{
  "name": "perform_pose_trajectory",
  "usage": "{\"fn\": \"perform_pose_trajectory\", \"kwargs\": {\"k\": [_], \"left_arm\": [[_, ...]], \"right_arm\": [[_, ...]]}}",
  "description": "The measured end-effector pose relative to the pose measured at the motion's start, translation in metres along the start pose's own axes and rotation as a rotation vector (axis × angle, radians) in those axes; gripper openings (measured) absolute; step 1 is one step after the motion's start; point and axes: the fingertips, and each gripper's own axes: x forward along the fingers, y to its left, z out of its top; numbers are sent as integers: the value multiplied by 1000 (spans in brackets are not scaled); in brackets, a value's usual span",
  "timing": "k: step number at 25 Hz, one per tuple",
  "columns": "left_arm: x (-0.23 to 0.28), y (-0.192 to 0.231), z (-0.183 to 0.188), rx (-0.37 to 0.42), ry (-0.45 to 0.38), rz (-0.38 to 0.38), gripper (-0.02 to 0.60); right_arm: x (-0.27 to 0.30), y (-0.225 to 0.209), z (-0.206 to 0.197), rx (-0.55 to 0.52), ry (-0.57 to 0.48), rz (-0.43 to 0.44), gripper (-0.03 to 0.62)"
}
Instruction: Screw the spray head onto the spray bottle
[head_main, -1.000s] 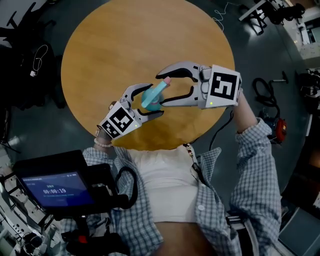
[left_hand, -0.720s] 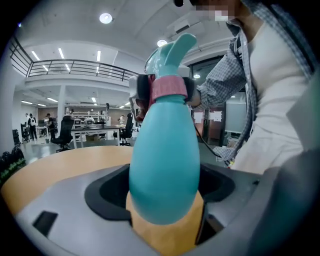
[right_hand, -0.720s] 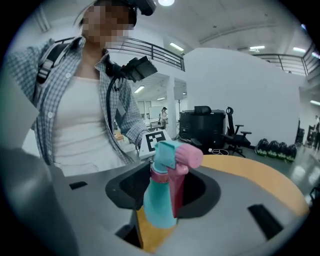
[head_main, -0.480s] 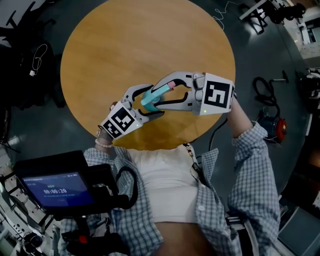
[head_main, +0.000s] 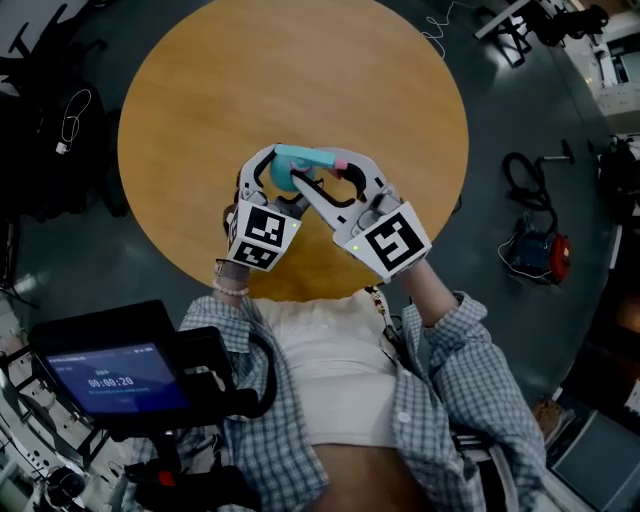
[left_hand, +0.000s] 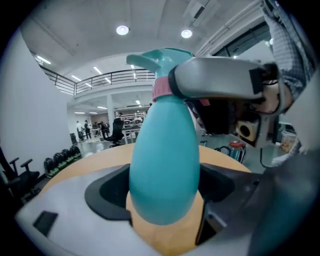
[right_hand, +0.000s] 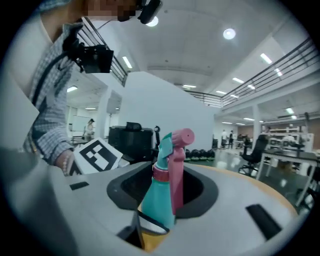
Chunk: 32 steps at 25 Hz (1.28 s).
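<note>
- Holding the bottle (head_main: 283, 178) by its belly, the left hand-held gripper (head_main: 276, 172) is clenched on it, a pad on each side, above the near half of the surface (head_main: 300, 70).
- The head (head_main: 312, 157) already sits on the bottle's neck, its pink collar against the teal shoulder with no gap showing.
- The right hand-held gripper (head_main: 322, 172) has just been closing its jaws with the head between them, and it grasps the head at the collar.
- Done, as I judge it: the head is placed on the neck and both parts are gripped.
- Left to do: turn the head against the bottle until it is tight. How far the thread has caught cannot be told, so several turns and regrips probably remain.
</note>
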Motion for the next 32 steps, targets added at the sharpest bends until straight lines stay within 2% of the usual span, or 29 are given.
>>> {"fn": "perform_pose_trajectory", "kwargs": {"k": [3, 6, 8, 10, 11, 13, 17, 19, 22, 25, 27, 30, 32], "left_arm": [[3, 9, -2, 35, 35, 98, 413], [2, 15, -4, 68, 67, 188, 413], [3, 16, -6, 66, 77, 225, 413], [4, 15, -9, 38, 76, 216, 413], [4, 13, -11, 23, 73, 193, 413], [5, 8, -14, -7, 58, 120, 413], [1, -1, -16, 2, 27, -56, 413], [-7, -9, -12, 20, 9, -174, 413], [-22, -32, -6, 2, -27, -399, 413], [-39, -57, -1, -32, -42, -599, 413], [-49, -74, -3, -21, -26, -711, 413], [-59, -95, -12, 38, 39, -836, 413], [-65, -107, -18, 64, 73, -903, 413]], "right_arm": [[-1, -9, -4, 91, -14, -172, 126], [-2, -16, -9, 157, -20, -304, 126], [-2, -16, -12, 172, -18, -353, 126], [0, -13, -14, 165, -8, -358, 126], [1, -11, -15, 163, -2, -335, 126], [3, -4, -16, 152, 6, -227, 127], [-6, 12, -6, 113, 12, 44, 211], [-17, 20, 0, 130, 9, 194, 221], [-37, 27, 6, 130, -7, 420, 219], [-48, 27, 18, 117, -23, 525, 219], [-50, 27, 23, 0, 18, 546, 219], [-50, 33, 17, -318, 158, 624, 219], [-51, 41, 15, -404, 217, 715, 219]]}}
